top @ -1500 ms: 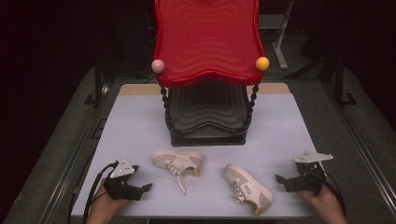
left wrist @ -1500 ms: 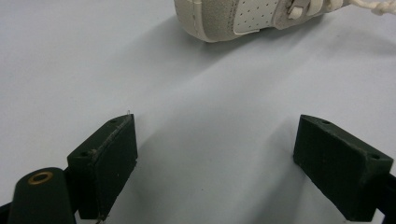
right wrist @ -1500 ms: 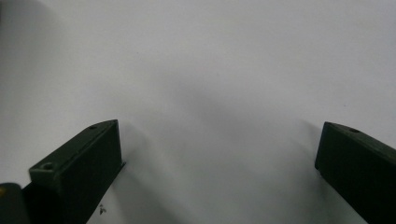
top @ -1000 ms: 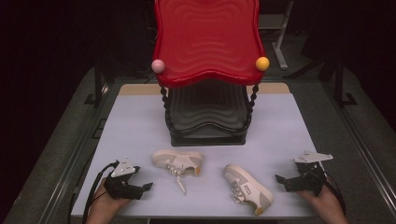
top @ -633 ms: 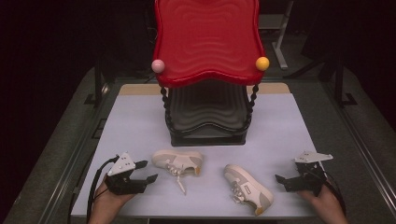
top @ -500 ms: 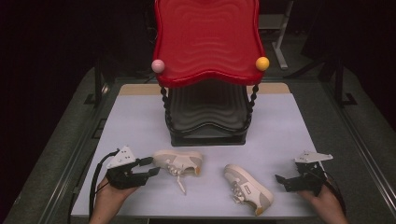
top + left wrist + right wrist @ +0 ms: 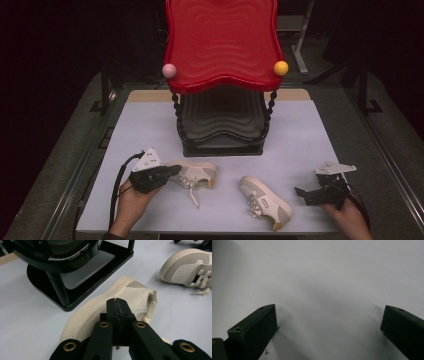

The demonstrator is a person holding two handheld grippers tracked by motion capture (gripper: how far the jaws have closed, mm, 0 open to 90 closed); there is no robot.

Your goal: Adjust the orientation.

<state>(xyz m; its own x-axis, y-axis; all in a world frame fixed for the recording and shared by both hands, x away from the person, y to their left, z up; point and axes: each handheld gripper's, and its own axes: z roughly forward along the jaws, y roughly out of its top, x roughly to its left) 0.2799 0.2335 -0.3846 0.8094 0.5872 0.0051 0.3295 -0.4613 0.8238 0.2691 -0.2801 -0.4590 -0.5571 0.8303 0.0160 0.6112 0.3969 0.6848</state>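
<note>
left gripper (image 7: pixel 116 305): fingers (image 7: pixel 111 308) pressed flat together, nothing between them. they have just been closing, and no part of the shoe was caught. compared with 1 second ago this gripper has moved in from the tabletop's (image 7: pixel 150 125) left edge and now hovers over the heel end of the left shoe (image 7: pixel 105 307), tips above the collar. read: an approach with fingers pre-closed, maybe a nudge or a re-aim; a pickup would need them reopened first.

right gripper (image 7: pixel 329 322): fingers spread wide, empty, bare tabletop between them; unmoved near the right edge (image 7: pixel 320 192).

left shoe lies on its side just in front of the black base (image 7: pixel 222 145) of the stand, lace trailing toward the person. 2nd shoe (image 7: pixel 265 202) lies apart to its right, between the 2 grippers.

around: red wavy tray (image 7: pixel 222 42) on twisted posts, pink ball (image 7: pixel 169 70) and yellow ball (image 7: pixel 281 67) at its front corners. the base sits close behind the left shoe, so there's little room to push forward.
</note>
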